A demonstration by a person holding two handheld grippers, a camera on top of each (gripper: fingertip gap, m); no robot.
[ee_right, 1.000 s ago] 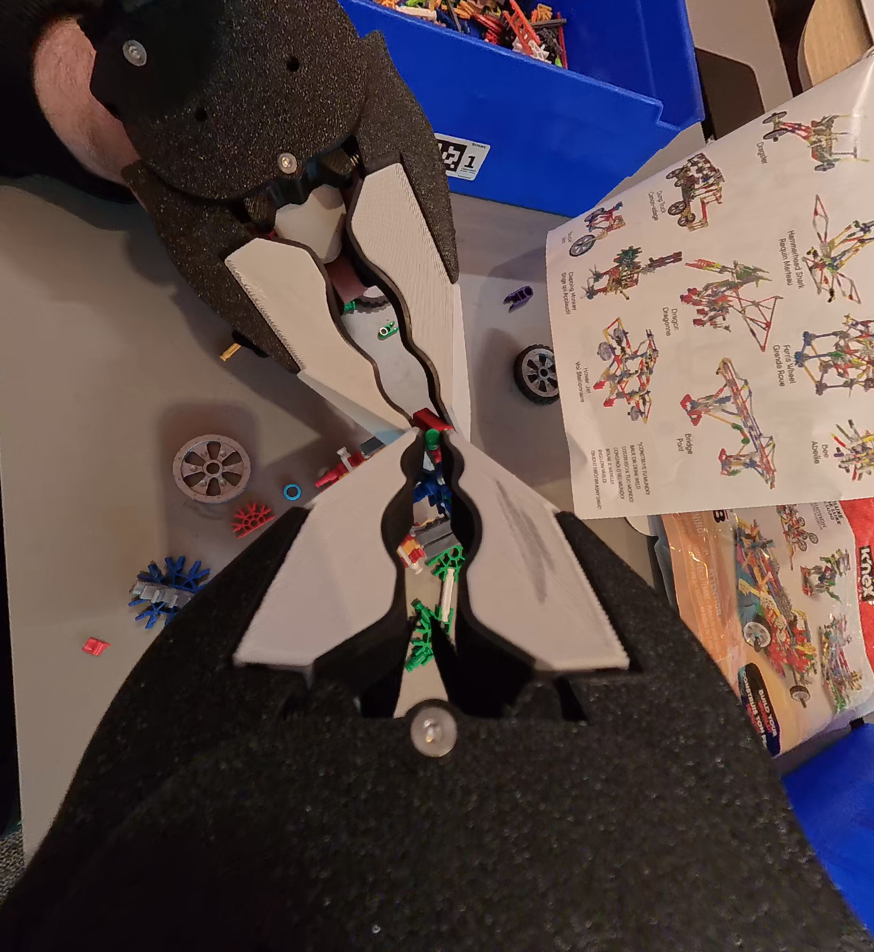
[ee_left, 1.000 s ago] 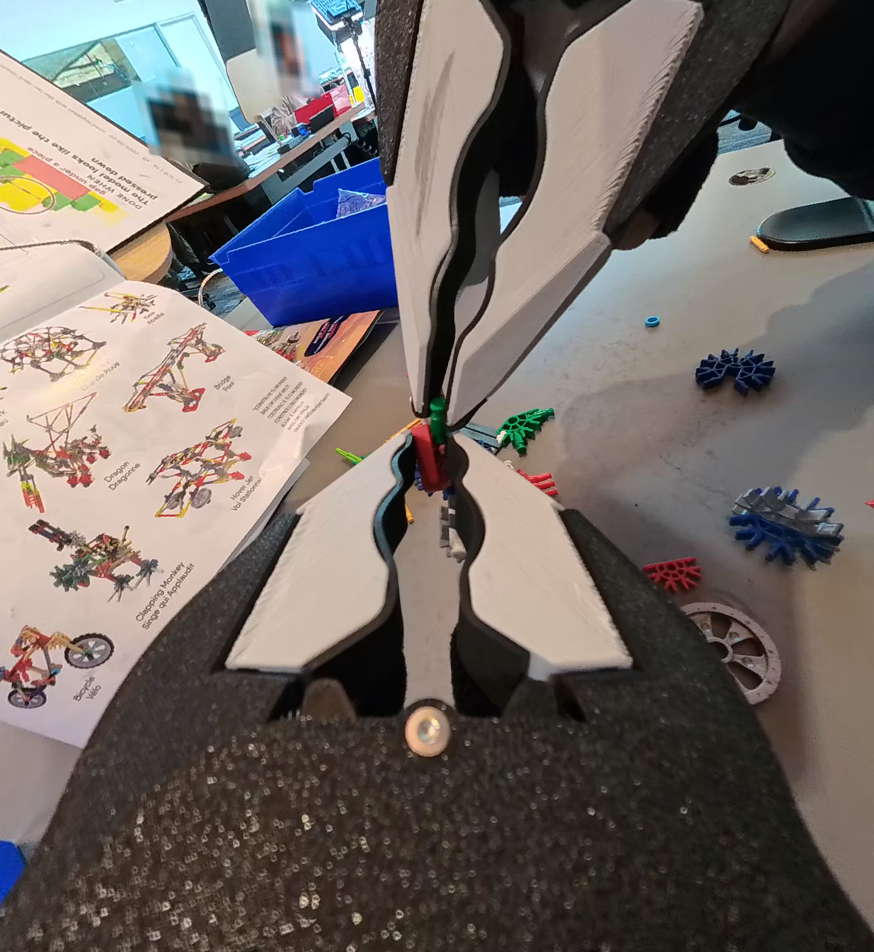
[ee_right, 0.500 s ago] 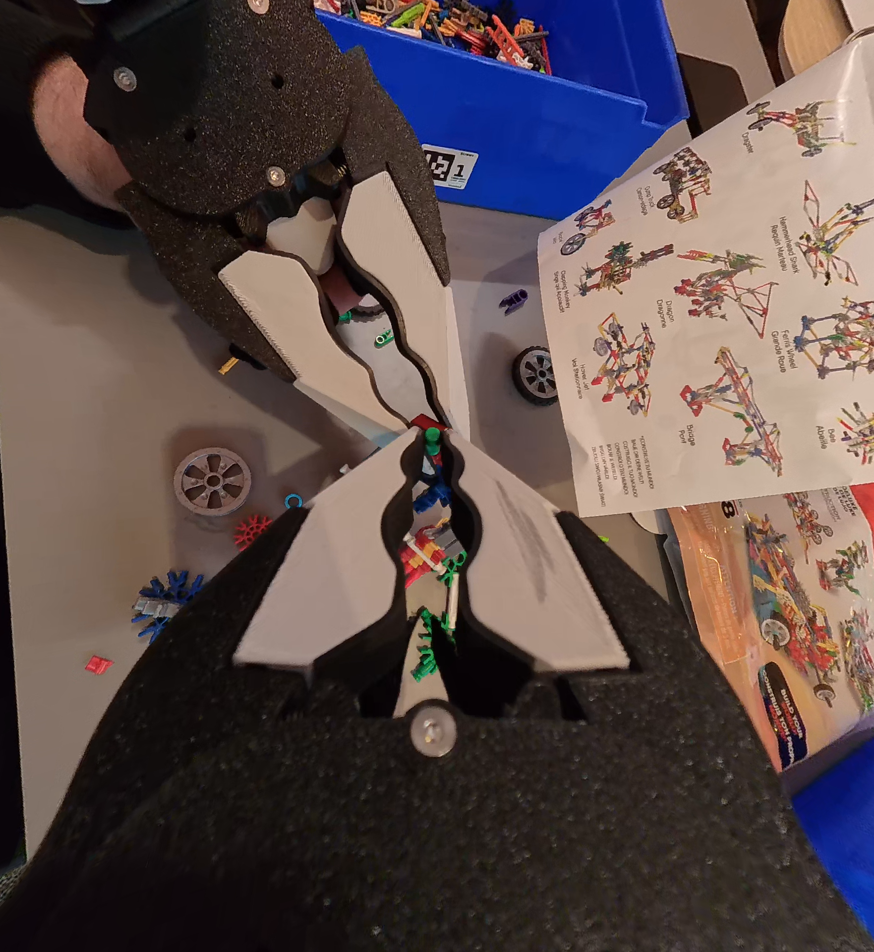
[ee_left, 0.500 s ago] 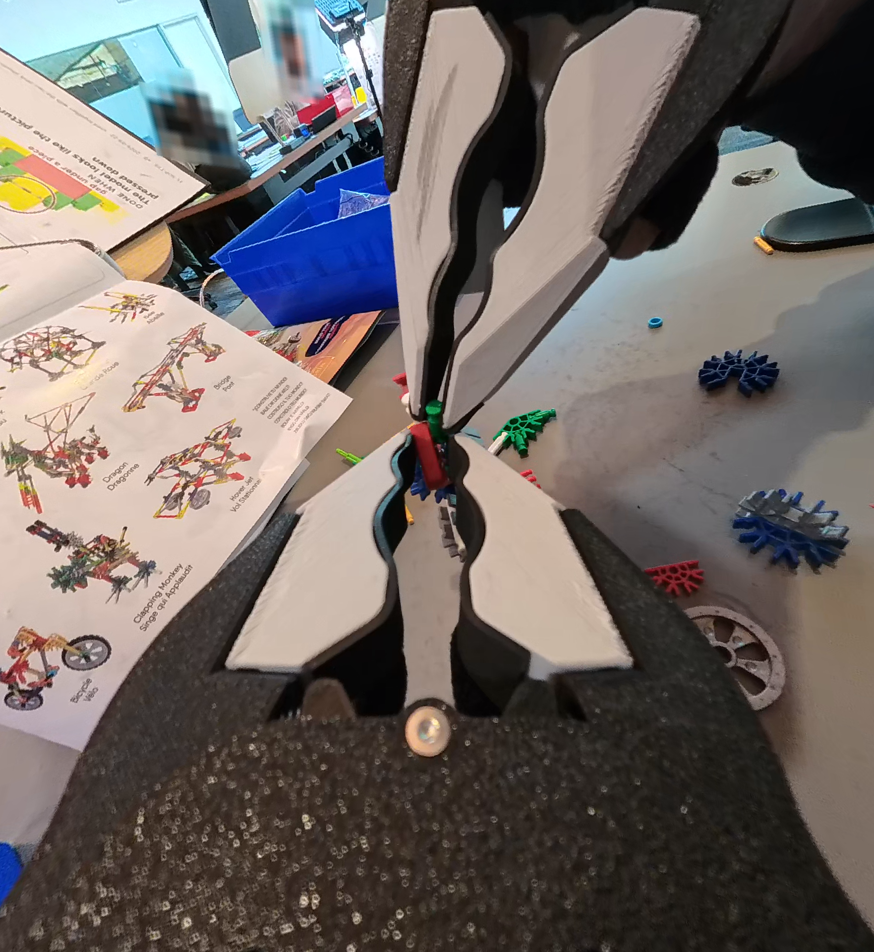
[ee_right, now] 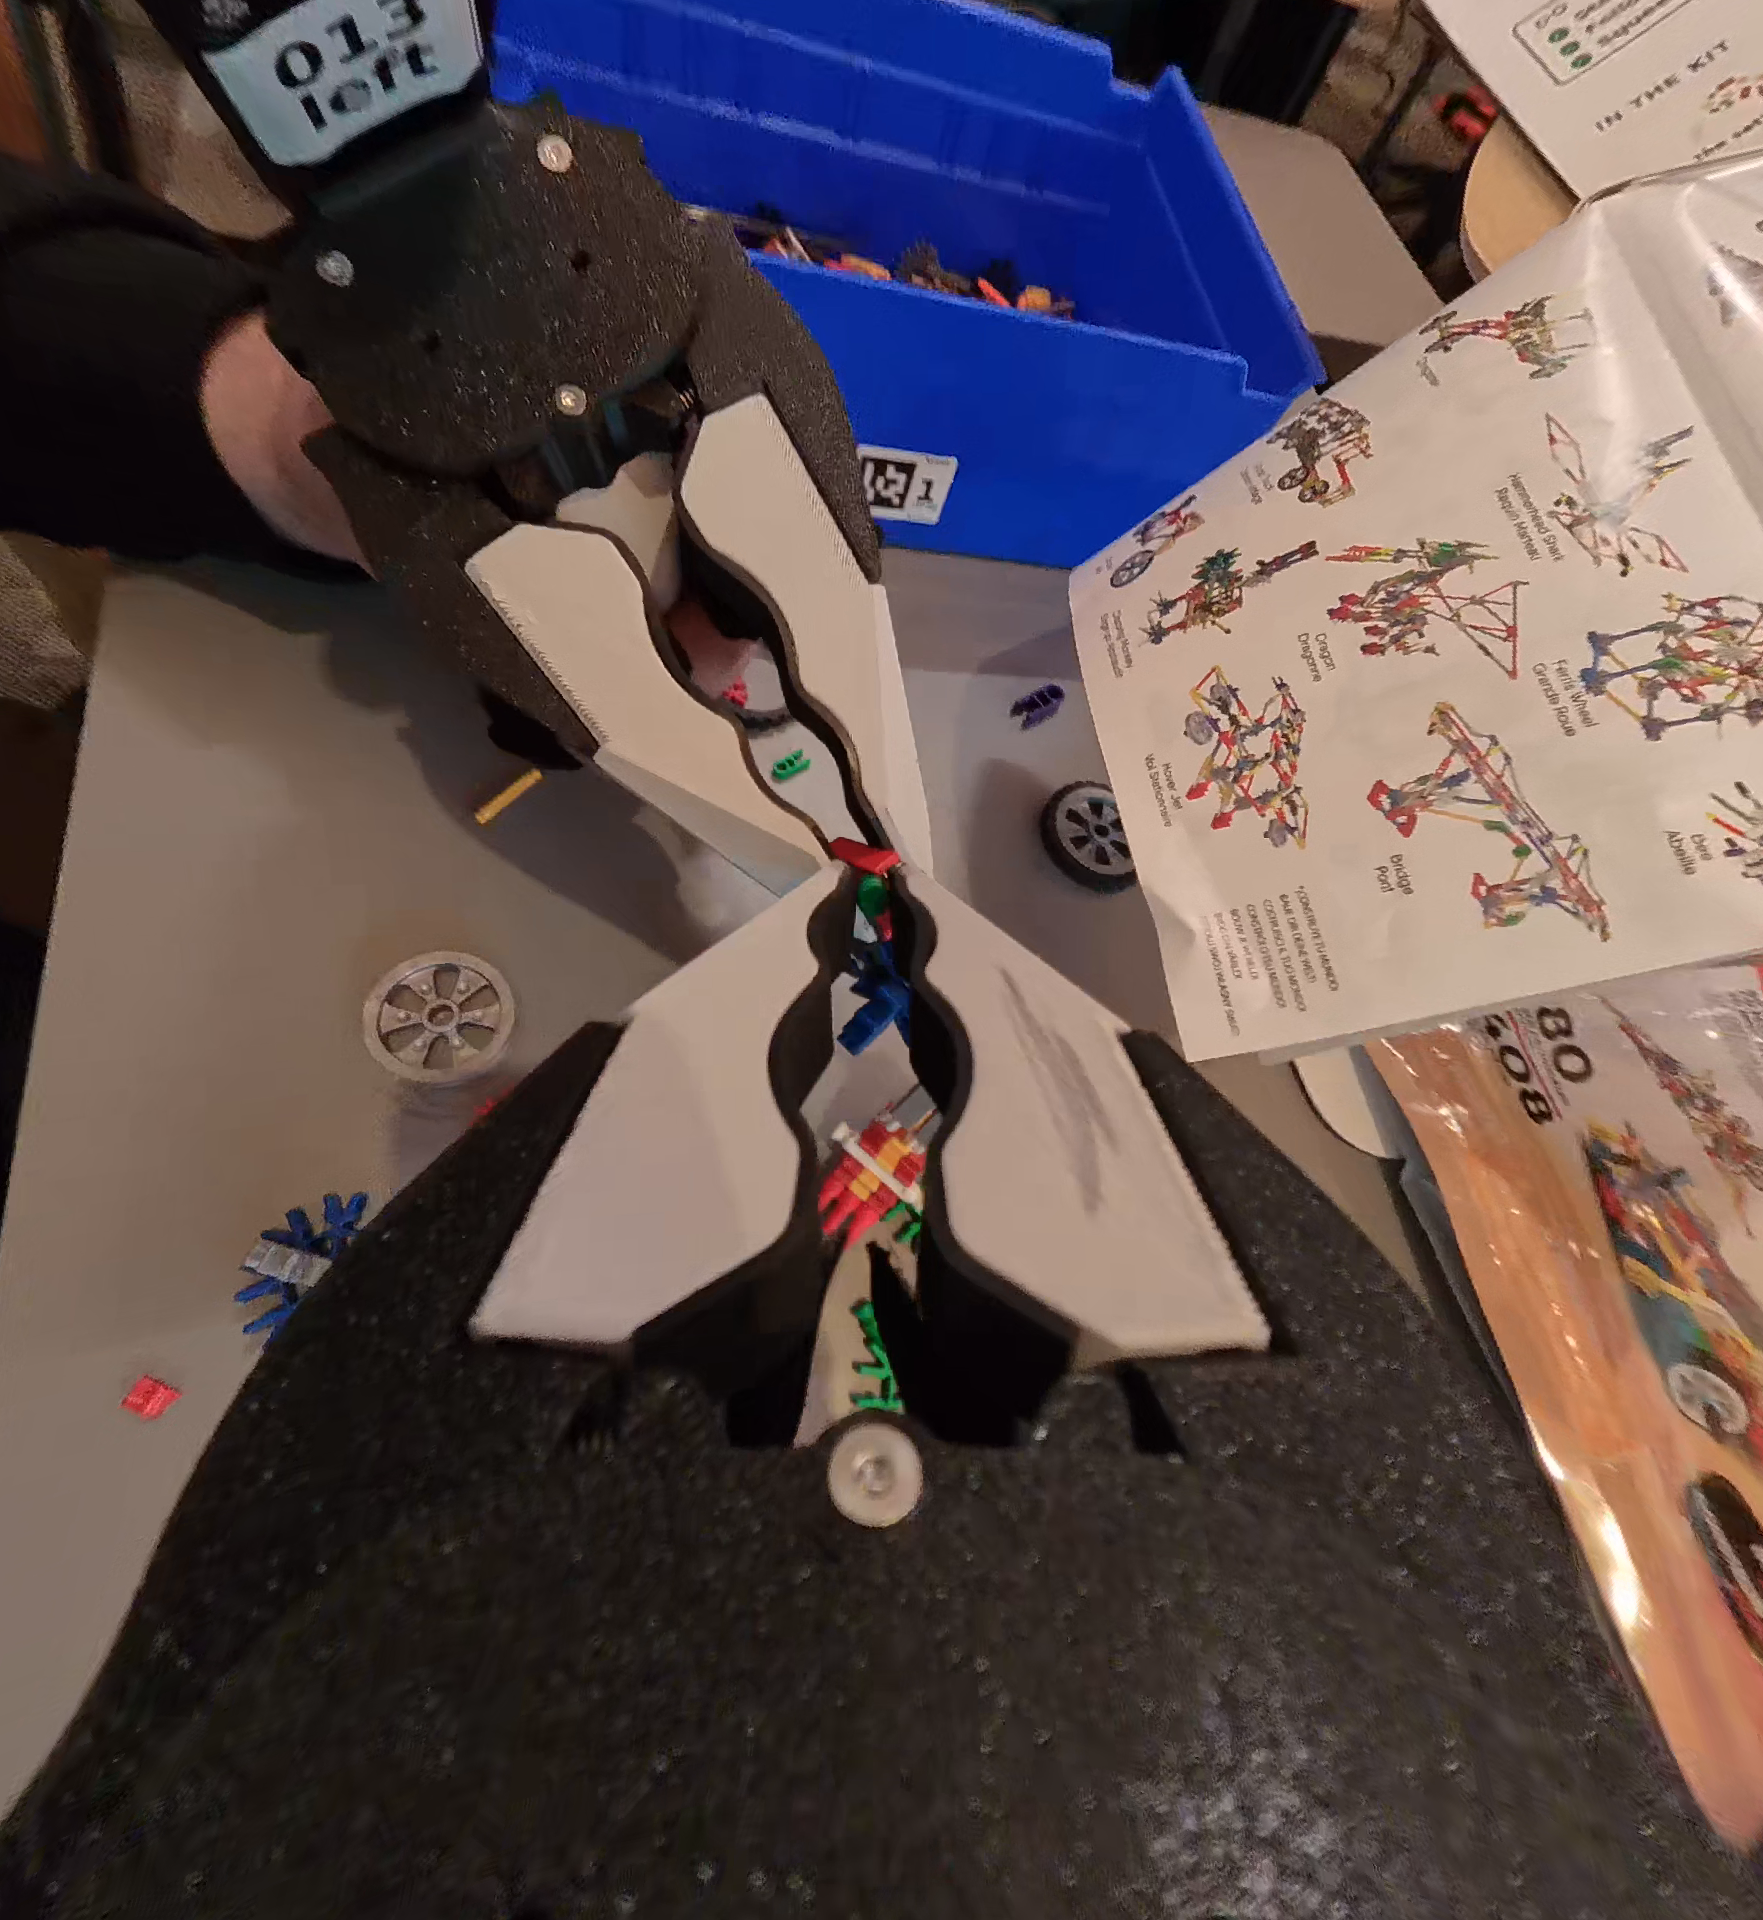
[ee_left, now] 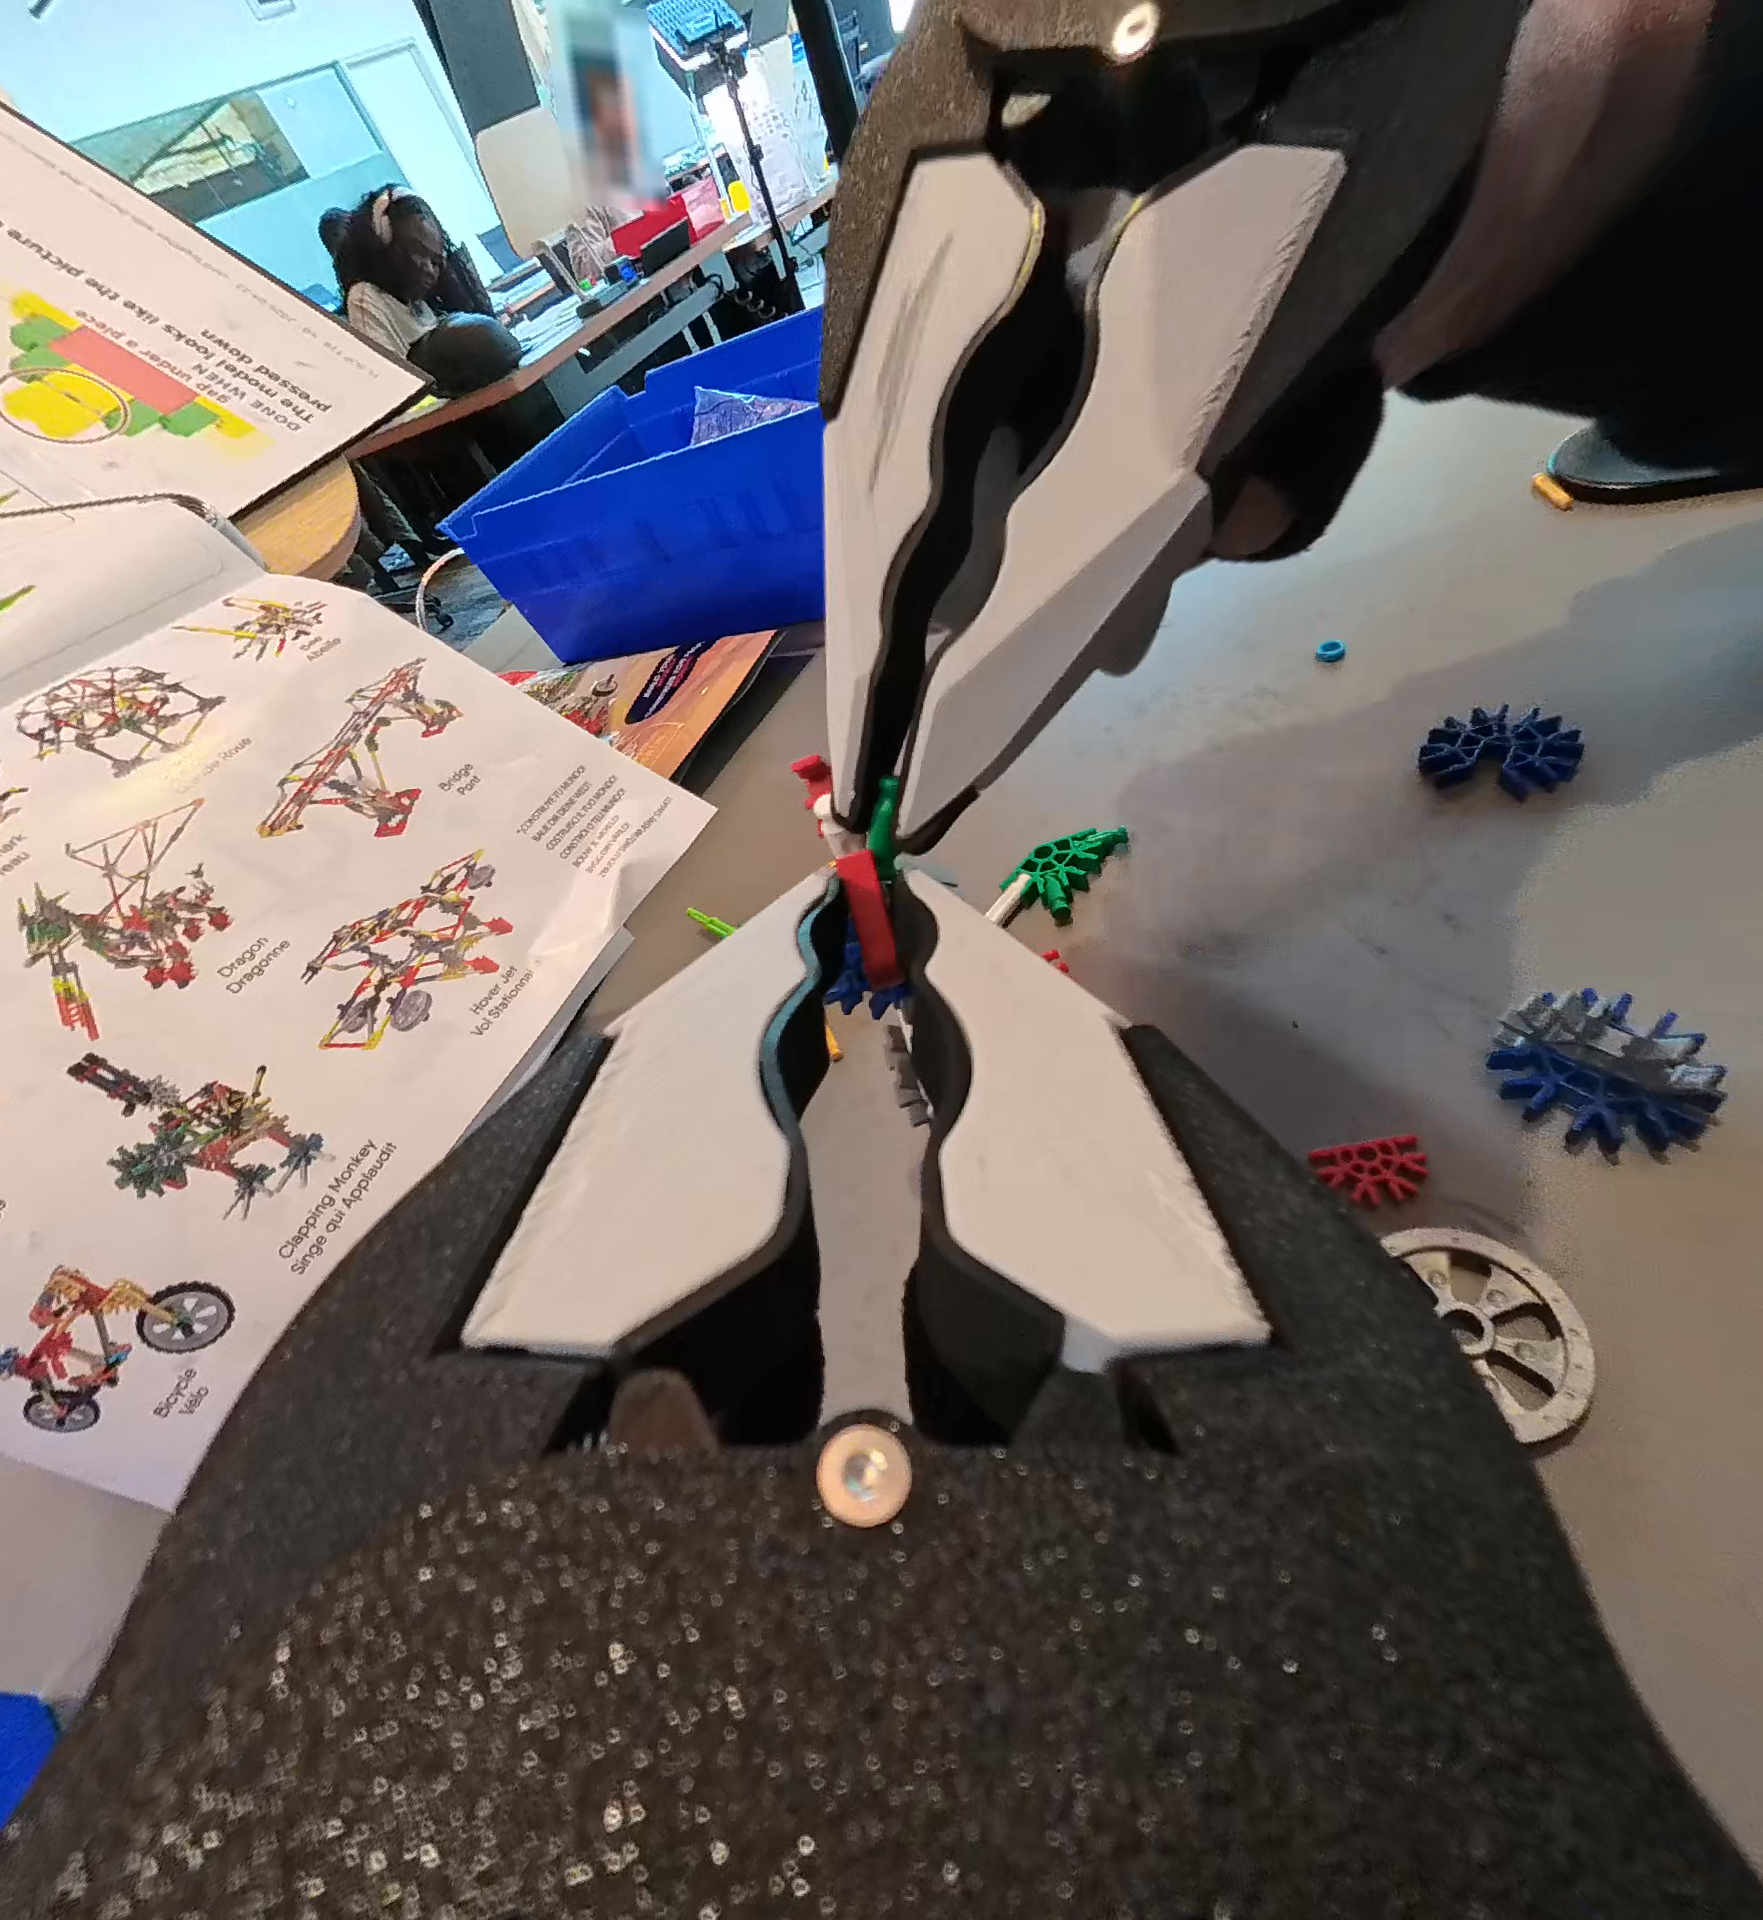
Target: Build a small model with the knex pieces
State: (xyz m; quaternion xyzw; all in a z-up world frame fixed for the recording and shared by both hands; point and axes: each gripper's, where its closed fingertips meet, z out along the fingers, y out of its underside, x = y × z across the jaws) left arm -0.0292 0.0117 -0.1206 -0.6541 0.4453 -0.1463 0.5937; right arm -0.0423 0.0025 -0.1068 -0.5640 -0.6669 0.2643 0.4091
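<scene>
While your left gripper (ee_left: 869,896) pinches a red connector (ee_left: 866,914), your right gripper (ee_right: 872,883) squeezes a green rod (ee_right: 869,896) stuck into it, above the grey table (ee_left: 1376,935).

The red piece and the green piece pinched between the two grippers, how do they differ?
The red piece sits in the left gripper, whose fingers are shut on it; the green piece is clamped in the right gripper. The red piece looks broader and flatter, the green piece slimmer. Both are small plastic building parts, held above the table, and they appear to meet end to end.
</scene>
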